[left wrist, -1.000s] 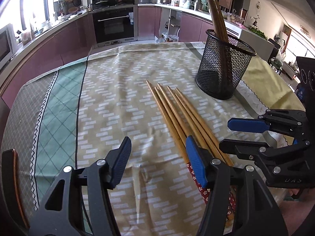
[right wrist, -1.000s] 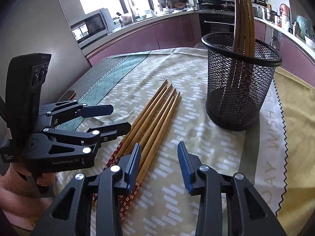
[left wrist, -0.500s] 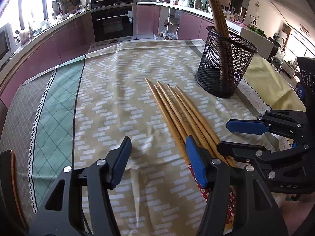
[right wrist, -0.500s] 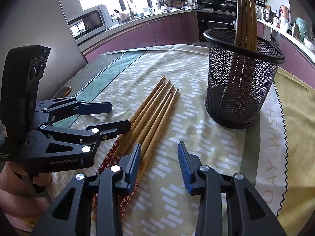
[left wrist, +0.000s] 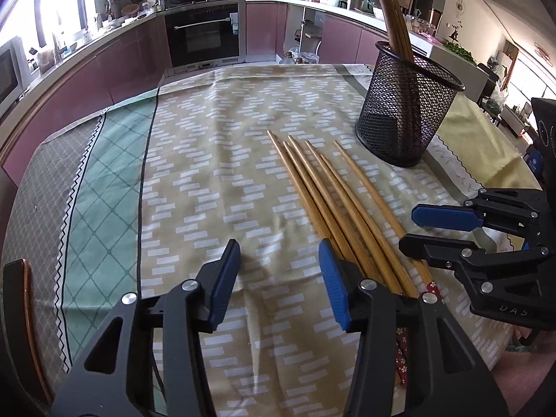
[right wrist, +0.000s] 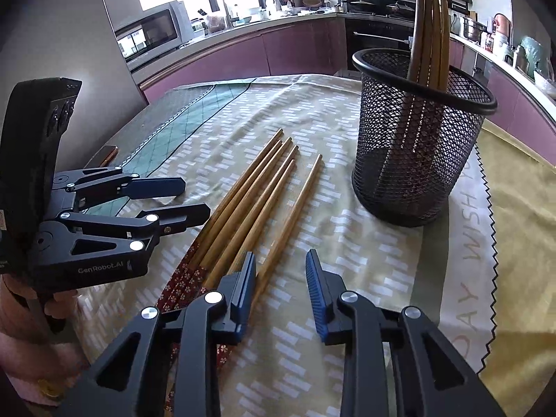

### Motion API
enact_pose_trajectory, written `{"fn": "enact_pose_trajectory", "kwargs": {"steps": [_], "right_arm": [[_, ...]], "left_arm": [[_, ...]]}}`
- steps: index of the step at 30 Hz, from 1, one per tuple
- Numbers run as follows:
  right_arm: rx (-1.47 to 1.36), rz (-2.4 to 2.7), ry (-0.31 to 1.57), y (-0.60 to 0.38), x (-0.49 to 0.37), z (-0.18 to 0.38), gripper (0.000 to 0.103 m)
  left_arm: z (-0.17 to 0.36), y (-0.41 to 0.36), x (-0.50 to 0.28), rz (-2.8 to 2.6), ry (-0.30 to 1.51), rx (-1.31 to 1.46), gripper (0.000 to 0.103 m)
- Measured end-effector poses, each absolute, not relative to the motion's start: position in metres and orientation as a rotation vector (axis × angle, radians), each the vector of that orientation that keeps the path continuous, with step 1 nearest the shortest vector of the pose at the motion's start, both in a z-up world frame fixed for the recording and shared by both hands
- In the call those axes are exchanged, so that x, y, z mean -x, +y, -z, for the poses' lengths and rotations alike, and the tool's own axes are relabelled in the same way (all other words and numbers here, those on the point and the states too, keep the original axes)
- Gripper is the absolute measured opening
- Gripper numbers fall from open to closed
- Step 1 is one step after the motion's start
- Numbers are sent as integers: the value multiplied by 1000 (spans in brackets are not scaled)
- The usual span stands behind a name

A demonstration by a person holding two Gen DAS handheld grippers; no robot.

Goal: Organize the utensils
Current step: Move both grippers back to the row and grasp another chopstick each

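Several wooden chopsticks (left wrist: 333,198) with red flowered ends lie side by side on the patterned tablecloth (left wrist: 208,160); they also show in the right wrist view (right wrist: 257,194). One chopstick (right wrist: 295,208) lies slightly apart on the right. A black mesh holder (left wrist: 406,104) stands upright beyond them with several chopsticks in it, seen also in the right wrist view (right wrist: 417,135). My left gripper (left wrist: 279,278) is open and empty, left of the chopsticks' near ends. My right gripper (right wrist: 279,281) is open and empty, just right of those ends.
A kitchen counter with an oven (left wrist: 205,31) runs behind the table. A microwave (right wrist: 153,34) stands at the left. A dark object with a copper edge (left wrist: 21,312) lies near the table's left edge. The yellow cloth (right wrist: 521,215) covers the right side.
Both grippers have drawn back a little from the holder. One chopstick now lies separated to the right of the bundle. Both stay open.
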State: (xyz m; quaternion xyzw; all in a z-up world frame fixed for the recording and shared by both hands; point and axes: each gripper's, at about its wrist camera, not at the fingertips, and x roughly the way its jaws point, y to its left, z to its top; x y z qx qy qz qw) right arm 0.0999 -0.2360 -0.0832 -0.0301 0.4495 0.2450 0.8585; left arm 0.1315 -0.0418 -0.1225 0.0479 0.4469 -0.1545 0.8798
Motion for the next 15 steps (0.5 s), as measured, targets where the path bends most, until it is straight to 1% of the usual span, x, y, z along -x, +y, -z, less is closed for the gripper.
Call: {"fn": "enact_pose_trajectory", "kwargs": {"steps": [7,15], "right_arm": [[73,-506,947,-233,-103,84,25],[76,-508,949,-231,-105,83,25]], "left_arm": [[112,-47,-134,362,903,-81,47],[122,-47,-148,345,930,-83,47]]}}
